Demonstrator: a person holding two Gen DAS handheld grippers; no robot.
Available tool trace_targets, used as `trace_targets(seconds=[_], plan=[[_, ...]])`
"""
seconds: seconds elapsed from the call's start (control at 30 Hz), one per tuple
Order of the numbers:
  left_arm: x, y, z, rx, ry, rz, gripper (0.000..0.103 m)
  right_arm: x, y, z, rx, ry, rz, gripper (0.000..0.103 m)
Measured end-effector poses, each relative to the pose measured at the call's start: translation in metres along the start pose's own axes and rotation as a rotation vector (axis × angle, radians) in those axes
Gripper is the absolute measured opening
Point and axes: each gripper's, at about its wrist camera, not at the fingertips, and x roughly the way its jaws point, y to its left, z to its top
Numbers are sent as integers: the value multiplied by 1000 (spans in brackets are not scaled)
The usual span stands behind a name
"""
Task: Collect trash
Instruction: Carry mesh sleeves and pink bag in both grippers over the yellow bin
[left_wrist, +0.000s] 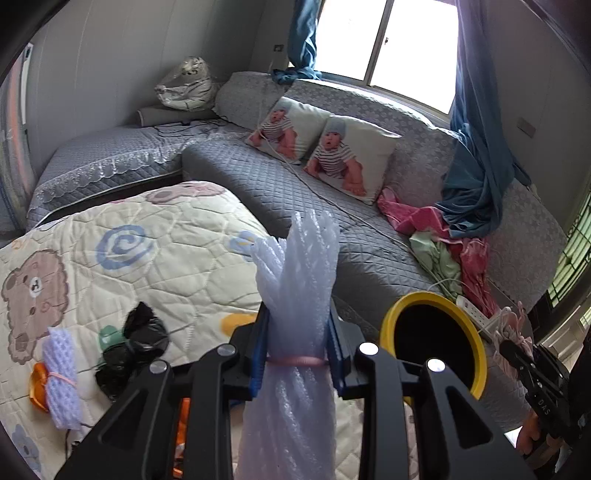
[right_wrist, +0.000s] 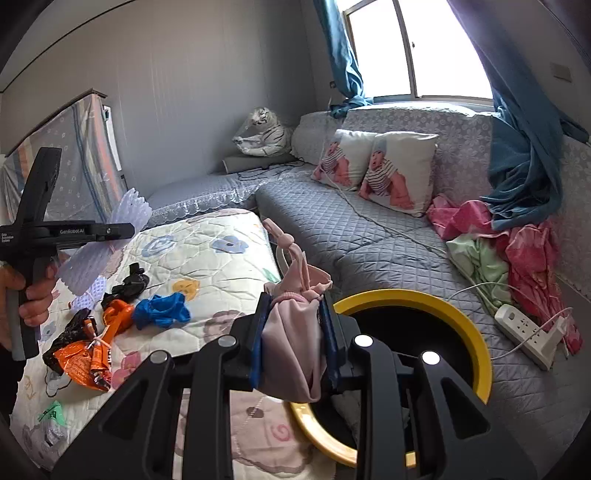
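Note:
My left gripper is shut on a white foam-net bundle tied with a pink band, held upright over the quilt. The right wrist view shows this gripper at the far left, in a person's hand. My right gripper is shut on a pink cloth pouch just left of the yellow-rimmed bin. The bin's dark opening lies to the right of the foam bundle. A black bag, a blue glove, orange wrappers and a small foam net lie on the quilt.
The patterned quilt covers a low surface beside a grey sofa with two printed cushions. Pink and green clothes and a white power strip with cables lie on the sofa seat behind the bin.

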Motion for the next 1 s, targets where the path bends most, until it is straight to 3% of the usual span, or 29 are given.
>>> trace_targets(seconds=[0.43,1.0], plan=[[73,-114,-15,128,114,-142,26,4,-87,-4,106,16,-132,25],[137,-169,-38,110,199,-214,26,50,-139,-30,206,120,-153,25]])
